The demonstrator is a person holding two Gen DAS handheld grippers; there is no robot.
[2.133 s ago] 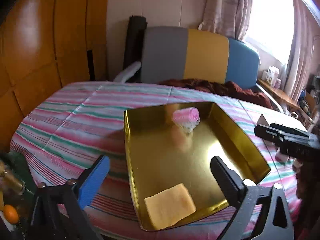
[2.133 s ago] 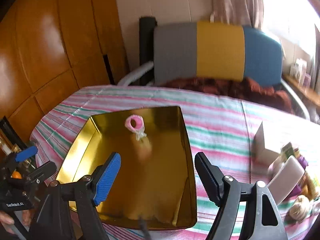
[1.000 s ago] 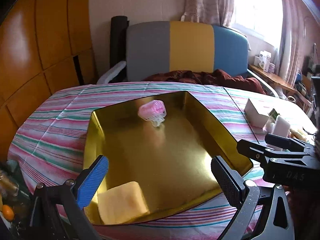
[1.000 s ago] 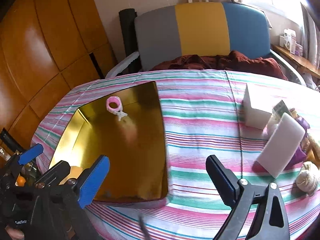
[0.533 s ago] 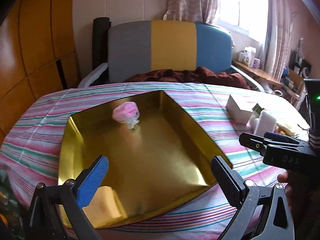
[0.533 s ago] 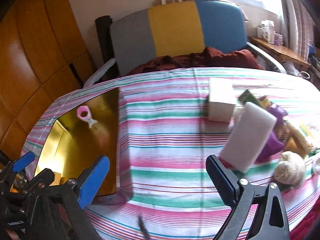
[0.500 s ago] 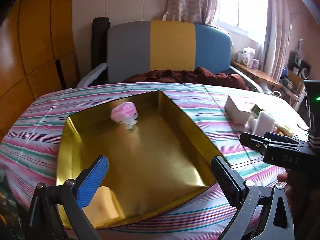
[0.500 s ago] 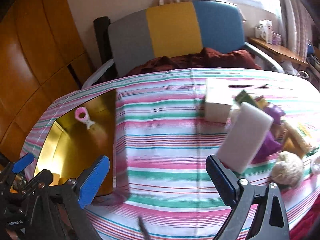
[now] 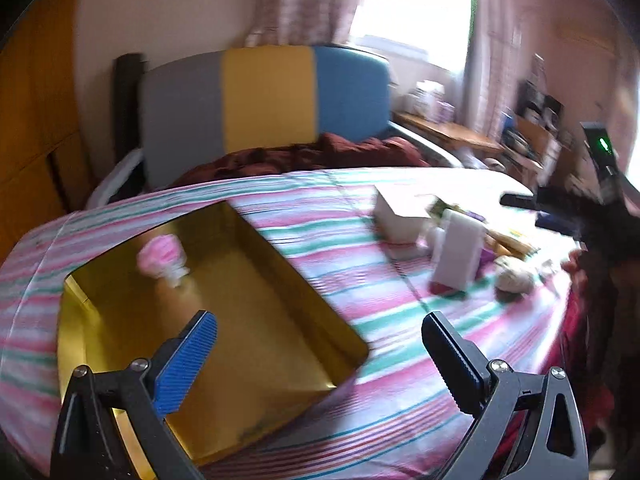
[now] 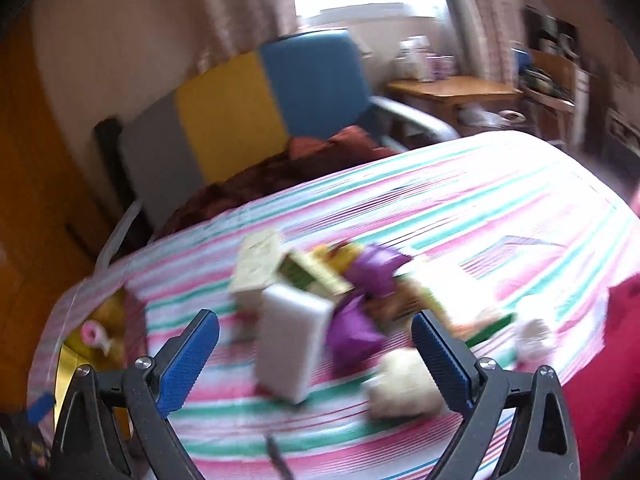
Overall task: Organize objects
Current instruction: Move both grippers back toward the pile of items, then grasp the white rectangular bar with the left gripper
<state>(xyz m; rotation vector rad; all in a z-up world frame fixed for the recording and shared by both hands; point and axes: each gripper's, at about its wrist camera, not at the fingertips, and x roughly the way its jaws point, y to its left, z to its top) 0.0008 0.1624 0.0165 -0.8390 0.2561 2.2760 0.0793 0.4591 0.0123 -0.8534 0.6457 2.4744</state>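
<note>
A gold tray (image 9: 120,344) lies on the striped tablecloth at the left, with a small pink and white object (image 9: 162,258) in its far part. My left gripper (image 9: 318,346) hangs open and empty over the tray's near right corner. My right gripper (image 10: 316,346) is open and empty, aimed at a blurred pile: a white sponge block (image 10: 290,346), purple wrappers (image 10: 360,328), a pale box (image 10: 256,266) and a cream ball (image 10: 404,380). In the left wrist view the same pile (image 9: 458,248) lies at the right, with the right gripper's dark body (image 9: 580,208) above it.
A grey, yellow and blue chair back (image 9: 266,96) with a dark red cloth (image 9: 304,156) stands behind the table. Wooden panels fill the left. A wooden side table (image 10: 452,88) with small items stands by the window. A red sleeve (image 10: 612,360) shows at the right edge.
Both views swung right: the tray slid left in both, and the yellow sponge at its near corner left the left view. The right gripper moved over the pile. Both stay open.
</note>
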